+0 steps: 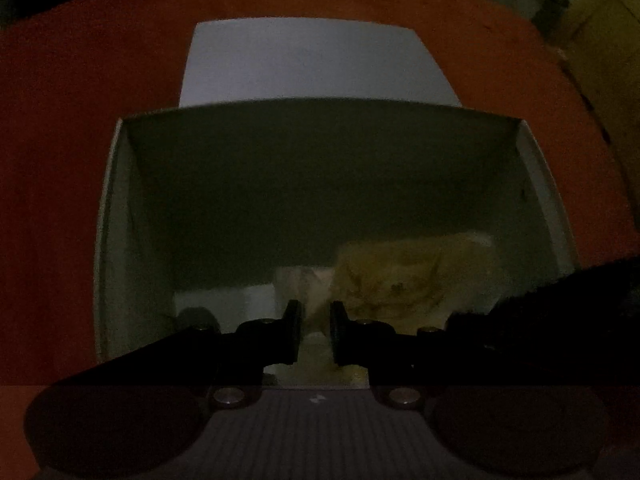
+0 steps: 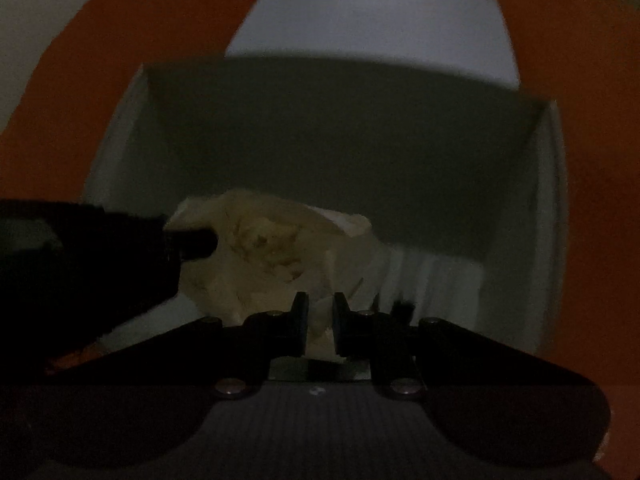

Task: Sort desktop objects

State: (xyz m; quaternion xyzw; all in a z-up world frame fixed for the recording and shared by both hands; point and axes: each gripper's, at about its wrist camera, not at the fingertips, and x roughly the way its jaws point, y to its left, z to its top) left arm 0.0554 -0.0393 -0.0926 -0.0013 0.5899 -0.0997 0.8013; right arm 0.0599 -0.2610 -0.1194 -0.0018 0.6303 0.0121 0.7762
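Observation:
A crumpled cream-yellow bag (image 2: 264,248) hangs low inside a white open box (image 2: 556,200), and it is dim in there. My right gripper (image 2: 320,298) points steeply down into the box, shut on a pale fold of the bag. My left gripper (image 1: 316,306) is shut on another fold, with the bag's bulk (image 1: 400,276) just right of its fingers. In the right wrist view the left tool's fingers (image 2: 192,244) reach in from the left against the bag. The box floor under the bag is mostly hidden.
The box (image 1: 116,240) stands on an orange tabletop (image 1: 60,160), its white lid (image 1: 316,60) folded back behind it. A yellowish cabinet (image 1: 600,60) is at the far right. The right tool's dark body (image 1: 560,300) crosses the box's right side.

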